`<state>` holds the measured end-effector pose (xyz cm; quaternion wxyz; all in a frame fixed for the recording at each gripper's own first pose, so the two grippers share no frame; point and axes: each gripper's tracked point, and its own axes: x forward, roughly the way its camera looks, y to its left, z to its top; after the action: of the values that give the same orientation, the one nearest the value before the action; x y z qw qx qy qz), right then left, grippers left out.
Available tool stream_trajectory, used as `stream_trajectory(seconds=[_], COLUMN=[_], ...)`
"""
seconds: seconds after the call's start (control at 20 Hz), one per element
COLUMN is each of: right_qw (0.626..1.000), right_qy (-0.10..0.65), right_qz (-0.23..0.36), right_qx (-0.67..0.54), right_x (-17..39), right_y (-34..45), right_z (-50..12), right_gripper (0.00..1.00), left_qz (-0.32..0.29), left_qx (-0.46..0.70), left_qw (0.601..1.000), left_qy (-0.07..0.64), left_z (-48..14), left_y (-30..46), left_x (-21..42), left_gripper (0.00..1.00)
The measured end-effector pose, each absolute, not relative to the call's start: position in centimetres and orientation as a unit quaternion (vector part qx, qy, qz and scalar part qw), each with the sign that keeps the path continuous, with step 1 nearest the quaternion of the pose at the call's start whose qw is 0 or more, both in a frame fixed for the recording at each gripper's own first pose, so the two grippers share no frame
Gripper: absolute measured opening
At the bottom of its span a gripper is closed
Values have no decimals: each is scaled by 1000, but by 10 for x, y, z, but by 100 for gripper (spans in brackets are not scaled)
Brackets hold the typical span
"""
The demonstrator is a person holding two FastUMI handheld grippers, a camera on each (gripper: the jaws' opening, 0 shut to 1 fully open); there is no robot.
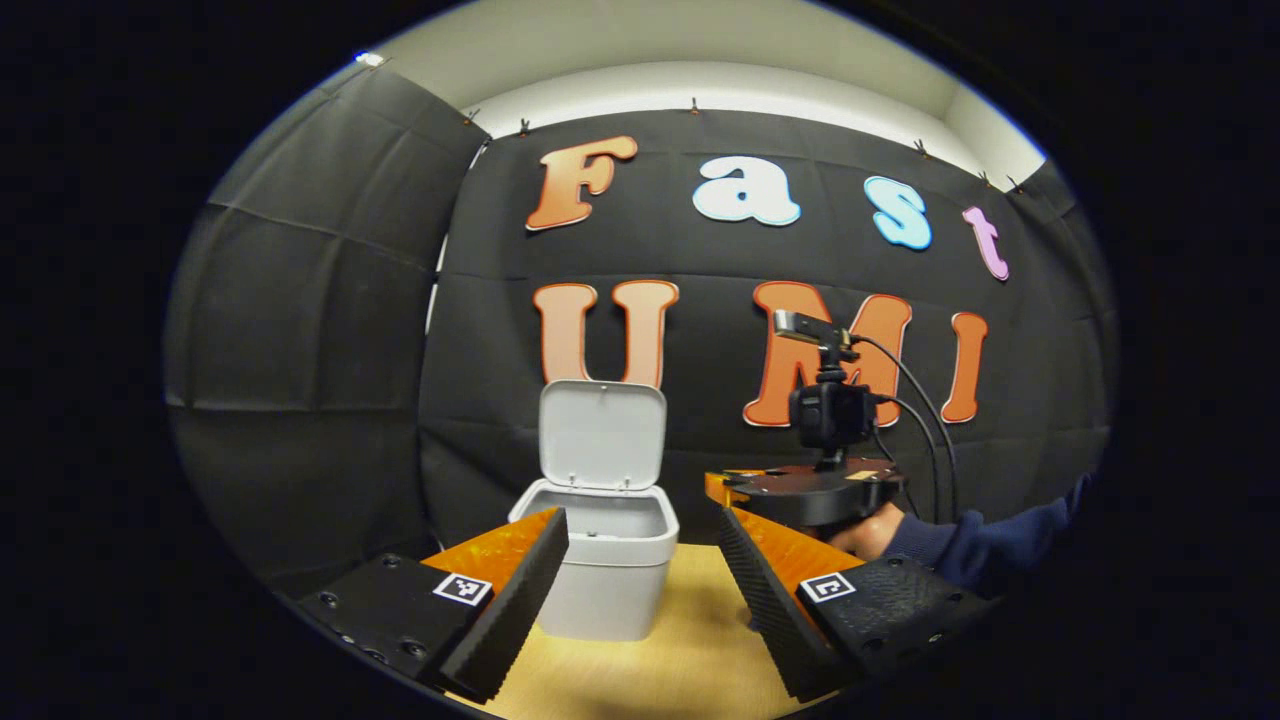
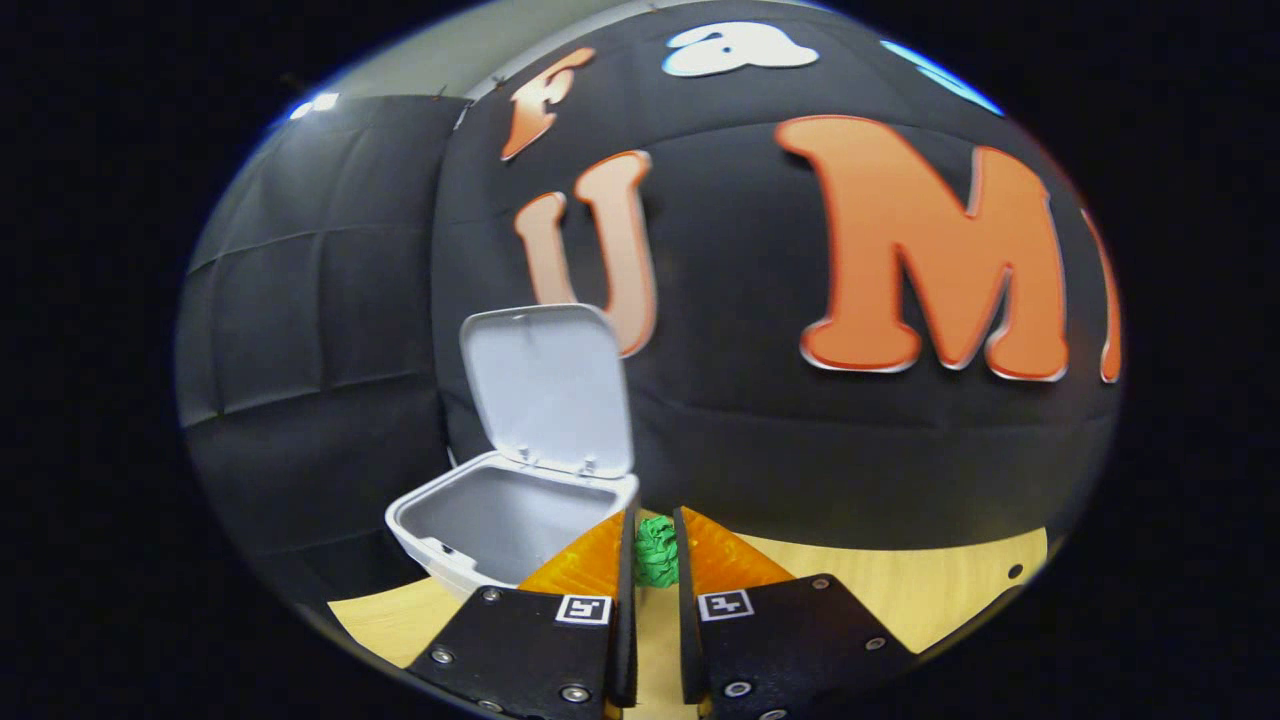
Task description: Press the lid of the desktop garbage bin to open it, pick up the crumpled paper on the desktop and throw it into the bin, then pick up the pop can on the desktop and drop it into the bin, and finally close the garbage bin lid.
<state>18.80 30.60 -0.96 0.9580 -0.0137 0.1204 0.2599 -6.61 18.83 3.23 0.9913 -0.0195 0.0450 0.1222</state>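
Right gripper (image 2: 656, 560) clamps the crumpled green paper ball (image 2: 656, 552) between its fingers, just beside the open grey plastic bin (image 2: 500, 525). Left gripper (image 1: 640, 590) is spread wide before that bin, which stands on the pale wooden surface (image 1: 690, 650) with its lid (image 1: 602, 435) upright.

A: Left gripper view: sits low over the table (image 1: 690, 650), facing the booth's back wall, bin (image 1: 610, 570) near and centred.

B: Right gripper view: tilted, closer to the wall, bin (image 2: 470, 530) lower left.

A: Shared: bin, raised lid (image 1: 603, 432), tabletop, back wall.
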Motion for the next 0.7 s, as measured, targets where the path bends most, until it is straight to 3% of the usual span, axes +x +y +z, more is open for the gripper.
stream_trajectory(seconds=[0.25, 0.35, 0.4, 0.45, 0.55, 0.65, 0.7], right_qw=[951, 949, 948, 948, 949, 955, 959], right_qy=[125, 121, 124, 125, 121, 121, 115], right_qz=[277, 284, 286, 287, 284, 266, 256], right_qx=[-55, -63, -64, -64, -60, -44, -30], right_x=[203, 200, 199, 200, 201, 199, 193], right_y=[372, 371, 370, 371, 366, 345, 327], right_z=[-25, -28, -29, -32, -30, -22, -15], right_gripper=[17, 23, 50, 48, 77, 90, 91], left_qz=[178, 193, 196, 195, 184, 163, 149], left_qx=[-27, -36, -41, -46, -53, -52, -49], left_qw=[982, 979, 978, 978, 979, 983, 985], left_qy=[51, 52, 53, 56, 64, 71, 71], left_z=[22, 17, 15, 11, 3, -5, -8], left_y=[247, 263, 268, 269, 263, 247, 237], left_x=[-99, -104, -102, -101, -92, -77, -68], left_gripper=[96, 96, 94, 93, 94, 95, 95])
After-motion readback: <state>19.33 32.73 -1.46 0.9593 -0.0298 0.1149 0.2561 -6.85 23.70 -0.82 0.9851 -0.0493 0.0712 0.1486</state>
